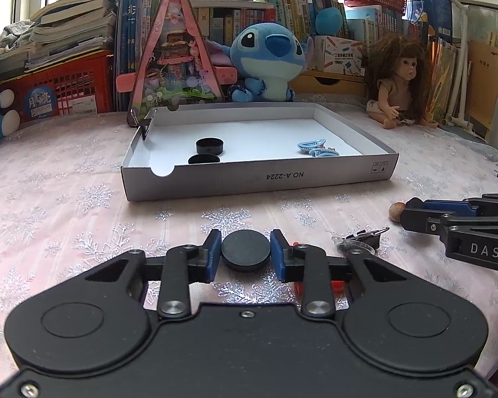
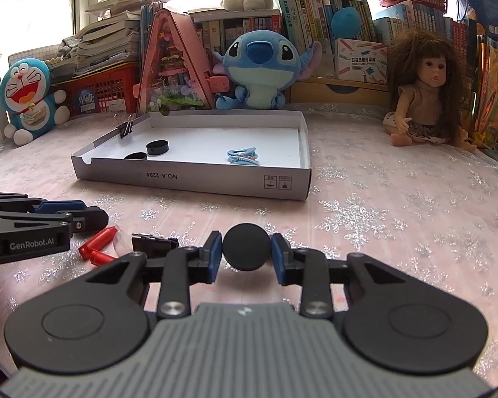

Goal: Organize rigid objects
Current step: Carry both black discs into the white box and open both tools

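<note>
My left gripper is shut on a black round cap, held low over the tablecloth. My right gripper is shut on another black round cap, tilted up. A shallow grey cardboard tray lies ahead; it holds two black caps and blue hair clips. A black binder clip is clamped on the tray's left wall. On the cloth between the grippers lie red plastic pieces, a binder clip and a clear disc.
A small brownish nut-like ball lies by the right gripper's tip. Behind the tray stand a pink triangular dollhouse, a Stitch plush, a doll, a Doraemon plush, books and red crates.
</note>
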### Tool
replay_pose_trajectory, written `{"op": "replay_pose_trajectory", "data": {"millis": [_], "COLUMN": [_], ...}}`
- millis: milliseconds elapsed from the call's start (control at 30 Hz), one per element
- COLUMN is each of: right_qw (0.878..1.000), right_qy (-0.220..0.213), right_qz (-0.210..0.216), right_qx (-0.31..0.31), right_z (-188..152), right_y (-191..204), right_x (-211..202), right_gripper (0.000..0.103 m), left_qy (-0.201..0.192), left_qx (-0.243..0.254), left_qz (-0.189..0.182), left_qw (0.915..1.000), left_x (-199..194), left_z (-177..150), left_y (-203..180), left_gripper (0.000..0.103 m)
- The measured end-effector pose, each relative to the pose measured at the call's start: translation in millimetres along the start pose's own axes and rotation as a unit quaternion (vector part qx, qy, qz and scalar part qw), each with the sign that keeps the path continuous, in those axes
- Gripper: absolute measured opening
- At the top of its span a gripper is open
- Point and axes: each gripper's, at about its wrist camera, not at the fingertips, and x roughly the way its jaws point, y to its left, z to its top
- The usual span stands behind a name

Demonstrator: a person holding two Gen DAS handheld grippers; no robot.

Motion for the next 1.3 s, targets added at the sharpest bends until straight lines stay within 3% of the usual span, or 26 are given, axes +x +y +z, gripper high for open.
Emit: {"op": "replay_pose_trajectory", "data": {"millis": [333, 667, 900, 1100, 1300], "right_qw": [1.0, 0.997, 0.993, 0.989, 0.985], "right_qy": [-0.003, 0.015, 0.049, 0.087, 0.11], "right_qz": [0.003, 0.02, 0.03, 0.045, 0.047], "right_qx": [0.02, 0.069, 0.098, 0.111, 0.122], "right_z": [28, 71, 104, 126, 140], "right_y": [-6, -22, -35, -42, -44], "right_x": [12, 44, 73, 108, 136], "right_gripper": [0.037, 0.037, 0.037, 0.037, 0.037], "left_qy": [0.023, -0.006, 0.011, 0.055, 0.086], "left_qx": [-0.064, -0.065, -0.092, -0.101, -0.092], "left_qz": [-0.025, -0.009, -0.015, -0.019, 0.004], "left_qw": [0.9974, 0.9979, 0.9956, 0.9932, 0.992], "left_x": [-2, 6, 35, 80, 124], "left_z": [30, 84, 118, 148, 161], "left_y": [19, 30, 44, 55, 56], "left_gripper": [0.03, 0.03, 0.03, 0.03, 0.03]}}
